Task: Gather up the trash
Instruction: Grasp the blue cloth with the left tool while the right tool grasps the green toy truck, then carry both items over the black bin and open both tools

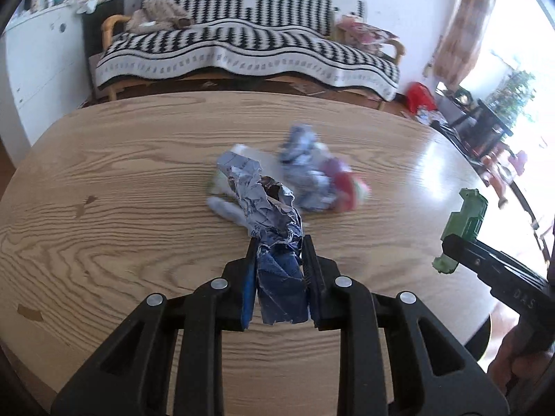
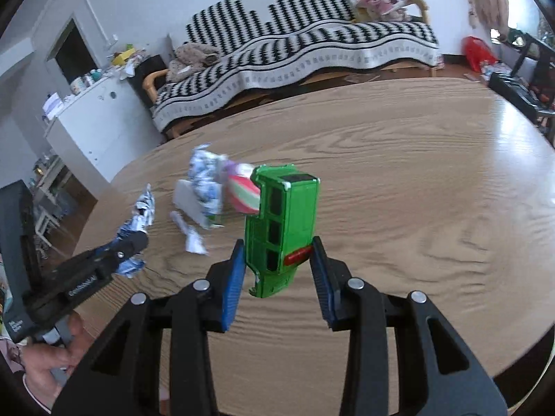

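Observation:
My left gripper (image 1: 279, 242) is shut on a crumpled blue and white wrapper (image 1: 267, 215) and holds it above the wooden table (image 1: 104, 180). It also shows in the right wrist view (image 2: 135, 239). My right gripper (image 2: 279, 248) is shut on a green toy truck body (image 2: 281, 222), held upright above the table (image 2: 416, 208). The truck also shows in the left wrist view (image 1: 463, 228). More trash lies on the table: a crumpled blue and white paper (image 1: 305, 170), a pink and green striped ball (image 2: 242, 192) and white paper scraps (image 2: 189, 228).
A sofa with a black and white patterned blanket (image 1: 242, 41) stands behind the table. A white cabinet (image 2: 90, 128) is at the left. A red bag (image 1: 419, 95) and dark shelves (image 1: 482, 121) stand at the right by the window.

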